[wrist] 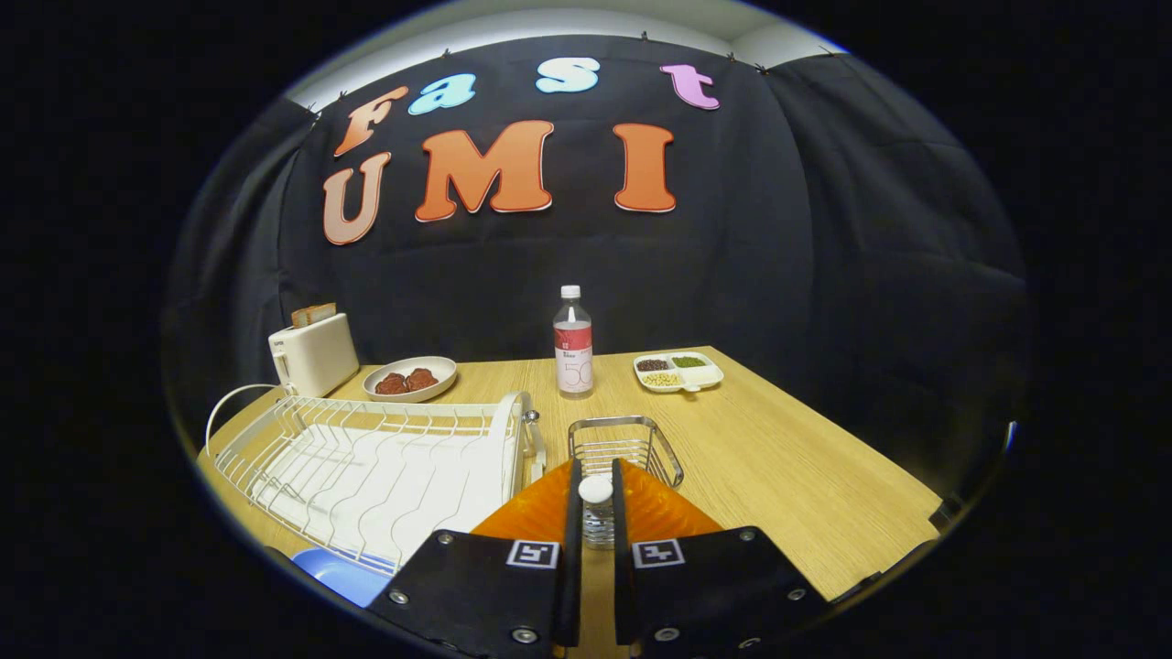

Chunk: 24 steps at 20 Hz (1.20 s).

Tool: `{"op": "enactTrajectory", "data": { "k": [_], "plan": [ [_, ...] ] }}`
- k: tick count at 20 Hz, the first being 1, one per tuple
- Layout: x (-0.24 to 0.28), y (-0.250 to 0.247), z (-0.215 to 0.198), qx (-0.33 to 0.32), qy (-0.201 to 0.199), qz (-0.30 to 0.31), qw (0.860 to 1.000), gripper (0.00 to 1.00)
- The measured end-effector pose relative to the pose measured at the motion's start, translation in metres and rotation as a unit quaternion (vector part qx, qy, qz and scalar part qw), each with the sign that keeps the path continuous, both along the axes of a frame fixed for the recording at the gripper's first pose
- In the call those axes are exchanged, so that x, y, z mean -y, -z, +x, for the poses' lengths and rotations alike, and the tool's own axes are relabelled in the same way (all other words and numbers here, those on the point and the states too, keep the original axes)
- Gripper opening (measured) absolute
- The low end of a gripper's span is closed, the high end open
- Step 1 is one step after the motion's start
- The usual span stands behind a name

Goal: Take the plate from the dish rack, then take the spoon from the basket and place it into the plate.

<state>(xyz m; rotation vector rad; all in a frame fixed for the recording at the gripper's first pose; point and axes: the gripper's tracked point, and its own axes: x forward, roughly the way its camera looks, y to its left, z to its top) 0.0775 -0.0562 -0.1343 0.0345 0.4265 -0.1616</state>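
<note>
My gripper [596,469] is shut on the spoon [597,494], whose white rounded end and clear handle stand upright between the two fingers. Right under the fingers an orange plate [536,517] lies on the wooden table, showing on both sides of them. Just beyond the fingertips stands the small wire basket [626,447]; I see nothing in it. The white wire dish rack [385,467] sits to the left of the plate, with no dishes in its slots.
At the back of the table stand a white toaster [313,355], a bowl with brown food [409,378], a water bottle [573,343] and a divided tray of beans [678,372]. A blue object [337,575] lies by the rack's near corner. Bare table [806,476] extends to the right.
</note>
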Motion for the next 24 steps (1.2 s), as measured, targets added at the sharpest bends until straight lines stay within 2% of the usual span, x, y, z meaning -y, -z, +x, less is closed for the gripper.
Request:
{"op": "enactTrajectory", "data": {
  "k": [7,13,19,24],
  "plan": [
    [0.002,-0.018,-0.006,0.017,-0.001,0.033,0.999,0.1],
    [0.002,-0.069,-0.028,0.062,-0.016,0.03,0.997,0.1],
    [-0.014,-0.107,-0.053,0.089,-0.047,0.008,0.995,0.1],
    [-0.047,-0.123,-0.075,0.101,-0.102,0.051,0.988,0.1]
  ]
}}
